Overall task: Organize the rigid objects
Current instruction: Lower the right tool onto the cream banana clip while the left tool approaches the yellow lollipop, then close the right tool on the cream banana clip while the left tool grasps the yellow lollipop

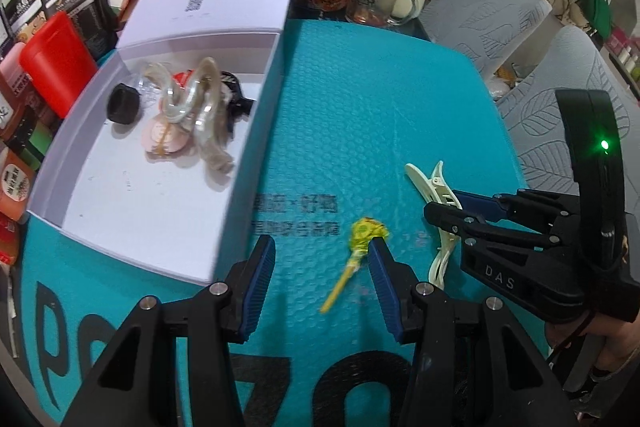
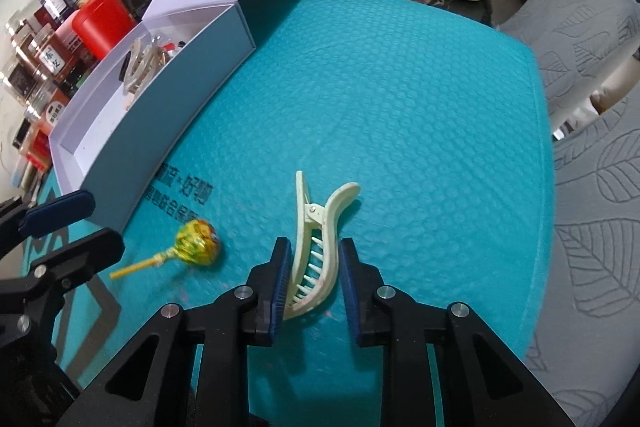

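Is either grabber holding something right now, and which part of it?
Nothing is held yet. The right gripper has open jaws around the toothed end of the cream hair clip, still lying on the mat. The left gripper is open by the lollipop.

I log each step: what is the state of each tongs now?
Left tongs: open, holding nothing.
Right tongs: open around the hair clip, not closed.

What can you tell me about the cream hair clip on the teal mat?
The hair clip is a cream claw clip that looks like hard plastic, with two curved arms, a row of thin teeth between them and a small hinge near the top. It lies flat on the teal mat, handles pointing away from the camera, some way from the box. The right tool is open around its toothed end; the left finger looks very close to it or touching. The lollipop lies apart, to its left.
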Available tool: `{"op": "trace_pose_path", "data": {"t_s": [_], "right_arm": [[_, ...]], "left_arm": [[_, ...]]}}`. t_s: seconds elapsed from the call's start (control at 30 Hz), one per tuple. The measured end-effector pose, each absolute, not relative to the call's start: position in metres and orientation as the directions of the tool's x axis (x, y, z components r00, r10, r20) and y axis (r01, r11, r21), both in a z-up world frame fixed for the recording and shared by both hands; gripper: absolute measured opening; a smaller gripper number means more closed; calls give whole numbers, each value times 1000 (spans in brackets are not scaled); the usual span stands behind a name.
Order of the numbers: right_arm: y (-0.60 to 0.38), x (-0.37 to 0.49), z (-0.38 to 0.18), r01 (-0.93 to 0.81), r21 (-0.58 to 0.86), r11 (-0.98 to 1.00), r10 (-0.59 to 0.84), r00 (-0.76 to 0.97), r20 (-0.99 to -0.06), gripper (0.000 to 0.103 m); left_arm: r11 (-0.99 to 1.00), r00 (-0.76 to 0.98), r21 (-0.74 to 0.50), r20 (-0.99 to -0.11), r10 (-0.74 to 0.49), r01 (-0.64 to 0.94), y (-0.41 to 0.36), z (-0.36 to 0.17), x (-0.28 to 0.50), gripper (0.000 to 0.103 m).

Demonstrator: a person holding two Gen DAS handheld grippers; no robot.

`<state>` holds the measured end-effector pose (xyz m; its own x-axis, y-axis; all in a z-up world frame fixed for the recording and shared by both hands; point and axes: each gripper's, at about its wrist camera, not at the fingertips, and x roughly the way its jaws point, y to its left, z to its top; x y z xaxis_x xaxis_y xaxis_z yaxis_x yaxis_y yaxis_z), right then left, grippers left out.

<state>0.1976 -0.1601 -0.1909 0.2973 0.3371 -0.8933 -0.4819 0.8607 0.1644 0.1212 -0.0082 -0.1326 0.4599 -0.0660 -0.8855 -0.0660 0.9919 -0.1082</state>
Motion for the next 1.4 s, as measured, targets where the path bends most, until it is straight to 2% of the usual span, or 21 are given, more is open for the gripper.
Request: {"op": "trace_pose_path", "data": {"t_s": [0.3, 0.77, 0.8, 0.83, 0.9, 1.07, 1.1, 1.17, 1.37, 1.4], "right_arm": [[-193, 192, -190, -470, 158, 868, 324, 297, -898, 24], [-192, 188, -192, -488, 135, 862, 317, 312, -896, 26], [-191, 186, -192, -490, 130, 862, 314, 316, -895, 30], [-190, 185, -193, -489, 124, 863, 310, 319, -896, 40], [-190, 182, -193, -484, 122, 866, 309, 328, -893, 48], [-187, 173, -196, -483, 81, 872, 280, 358, -891, 56], [-188, 173, -196, -478, 80, 875, 279, 361, -890, 57], [-188, 174, -197, -467, 85, 880, 276, 359, -892, 57], [-191, 176, -197, -442, 97, 892, 276, 361, -891, 55], [-191, 175, -197, -437, 83, 896, 264, 371, -890, 39]], "left_arm": [[991, 438, -135, -891, -116, -13, -35, -157, 140, 48], [993, 426, -118, -899, -100, -16, -37, -174, 144, 48], [994, 429, -113, -898, -99, -8, -38, -175, 144, 48], [994, 434, -106, -896, -97, 2, -39, -175, 144, 48], [995, 442, -102, -891, -102, 23, -42, -176, 145, 48], [994, 457, -94, -883, -106, 49, -49, -180, 148, 47], [996, 463, -72, -882, -89, 54, -51, -180, 148, 40], [997, 470, -54, -879, -77, 61, -55, -180, 153, 24], [993, 472, -56, -876, -99, 105, -60, -180, 149, 24], [993, 472, -54, -876, -99, 108, -62, -180, 148, 24]]}}
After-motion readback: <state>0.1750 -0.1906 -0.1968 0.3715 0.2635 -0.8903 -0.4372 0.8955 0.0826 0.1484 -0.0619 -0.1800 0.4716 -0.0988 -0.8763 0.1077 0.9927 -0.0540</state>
